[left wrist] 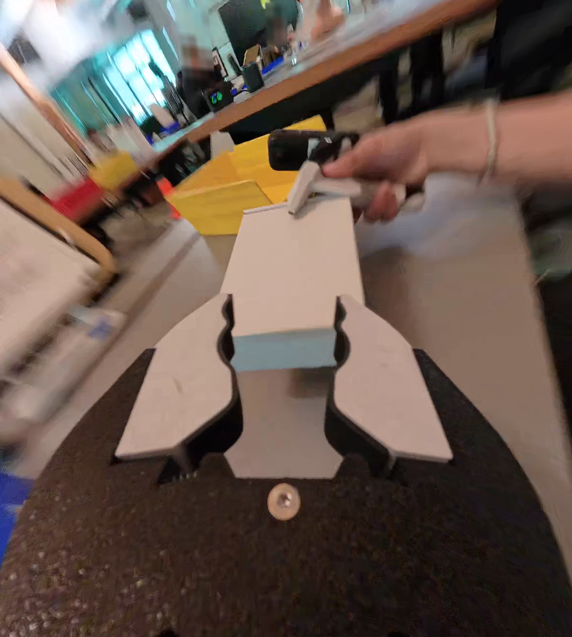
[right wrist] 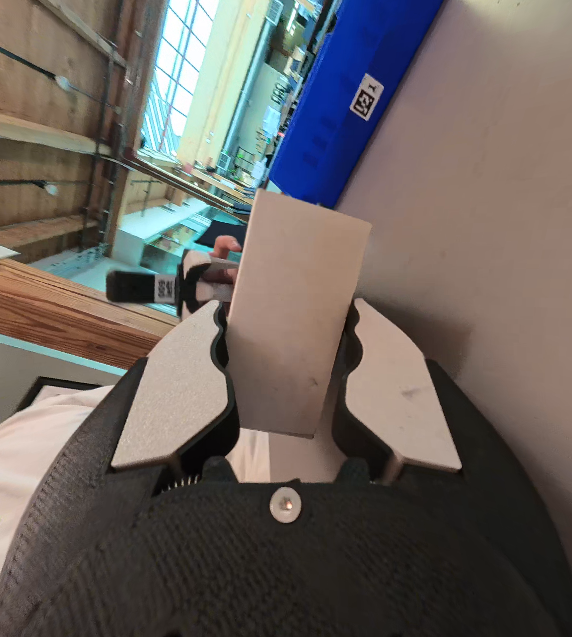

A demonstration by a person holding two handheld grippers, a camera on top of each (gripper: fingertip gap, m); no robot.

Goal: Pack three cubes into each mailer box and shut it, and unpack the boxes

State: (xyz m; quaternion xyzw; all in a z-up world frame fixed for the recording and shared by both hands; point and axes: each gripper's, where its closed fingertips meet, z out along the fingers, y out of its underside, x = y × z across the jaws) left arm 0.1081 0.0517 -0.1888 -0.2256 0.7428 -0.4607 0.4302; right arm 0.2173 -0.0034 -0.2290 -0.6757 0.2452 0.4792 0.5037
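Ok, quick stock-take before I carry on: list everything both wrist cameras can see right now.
mailer box: one, white, shut, held between both grippers above the table, one gripper at each end
yellow bin: one, yellow, beyond the box in the left wrist view
blue bin: one, blue with a label, on the table in the right wrist view
red item: one, red, blurred, far left; kind unclear
table: one, pale grey, under the box
left gripper: grey fingers clamped on the box's near end
right gripper: grey fingers clamped on the opposite end
hand: one, on the right gripper's handle
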